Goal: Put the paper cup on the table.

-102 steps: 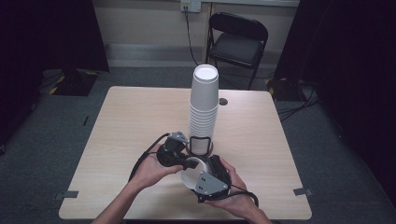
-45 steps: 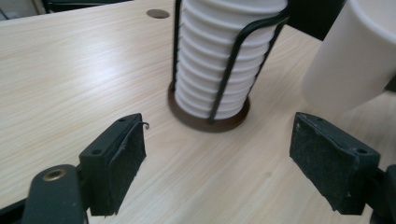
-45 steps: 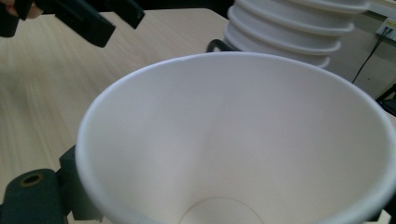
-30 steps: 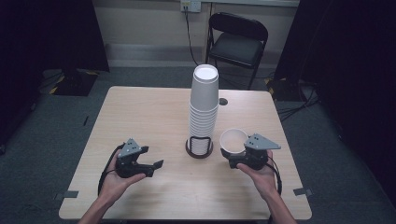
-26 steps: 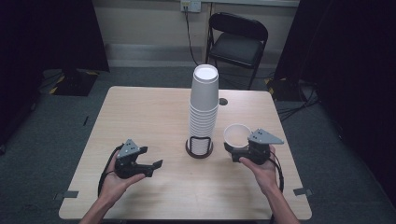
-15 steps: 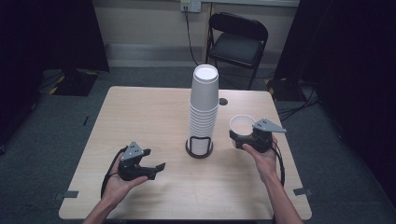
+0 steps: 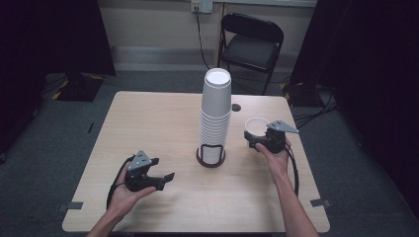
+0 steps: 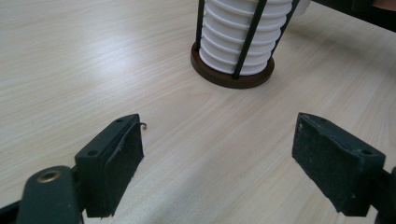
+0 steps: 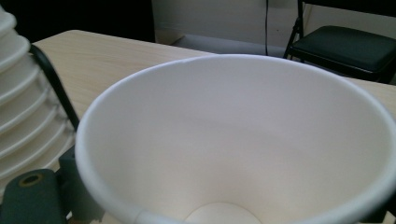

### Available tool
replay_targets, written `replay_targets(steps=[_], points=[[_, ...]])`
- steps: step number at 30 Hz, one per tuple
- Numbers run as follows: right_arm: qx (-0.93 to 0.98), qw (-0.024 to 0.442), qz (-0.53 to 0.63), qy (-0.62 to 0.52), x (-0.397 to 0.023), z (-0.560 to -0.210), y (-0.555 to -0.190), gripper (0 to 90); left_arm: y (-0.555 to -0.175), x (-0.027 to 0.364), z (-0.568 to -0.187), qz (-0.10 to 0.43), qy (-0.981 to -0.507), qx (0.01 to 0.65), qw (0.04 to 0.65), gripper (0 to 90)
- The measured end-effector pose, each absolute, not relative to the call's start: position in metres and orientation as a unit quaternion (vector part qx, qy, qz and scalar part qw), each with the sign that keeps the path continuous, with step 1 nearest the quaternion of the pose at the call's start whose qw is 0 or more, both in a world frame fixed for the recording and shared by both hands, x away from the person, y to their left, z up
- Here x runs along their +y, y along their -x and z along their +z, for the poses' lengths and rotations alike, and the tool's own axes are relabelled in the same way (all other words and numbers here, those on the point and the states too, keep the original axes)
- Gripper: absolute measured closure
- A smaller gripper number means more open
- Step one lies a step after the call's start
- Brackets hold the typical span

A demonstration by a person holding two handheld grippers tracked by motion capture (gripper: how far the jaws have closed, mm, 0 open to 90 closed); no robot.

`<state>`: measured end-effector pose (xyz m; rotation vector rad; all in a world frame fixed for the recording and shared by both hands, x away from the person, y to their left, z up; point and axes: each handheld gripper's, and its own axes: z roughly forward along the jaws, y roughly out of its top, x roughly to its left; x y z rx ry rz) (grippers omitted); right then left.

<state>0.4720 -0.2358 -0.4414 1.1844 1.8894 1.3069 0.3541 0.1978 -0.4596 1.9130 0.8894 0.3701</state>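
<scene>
A stack of cups [image 7: 216,116] stands upright in a holder [image 7: 211,156] near the middle of the bench [image 7: 153,118]. To its right, the right hand-held gripper [image 7: 253,139] holds a single cup [image 7: 256,127], mouth up, just beside the stack. The left hand-held gripper [image 7: 165,179] sits at the front left, well apart from the holder. A chair [image 7: 252,42] stands behind the bench.

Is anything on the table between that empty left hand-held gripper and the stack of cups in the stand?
Nothing visible. The left hand-held gripper has its jaws open, and bare table runs from them up to the stand holding the cup stack. The single cup sits in the right hand-held gripper, on the stack's far side.
</scene>
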Motion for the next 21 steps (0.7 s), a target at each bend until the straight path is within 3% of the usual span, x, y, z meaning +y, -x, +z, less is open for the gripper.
replay_targets(steps=[21], points=[[0.715,0.258,0.466,-0.453,-0.233,-0.465,-0.481,9.0,-0.353,0.203,-0.460,0.157,-0.782,0.366,0.479,16.9]])
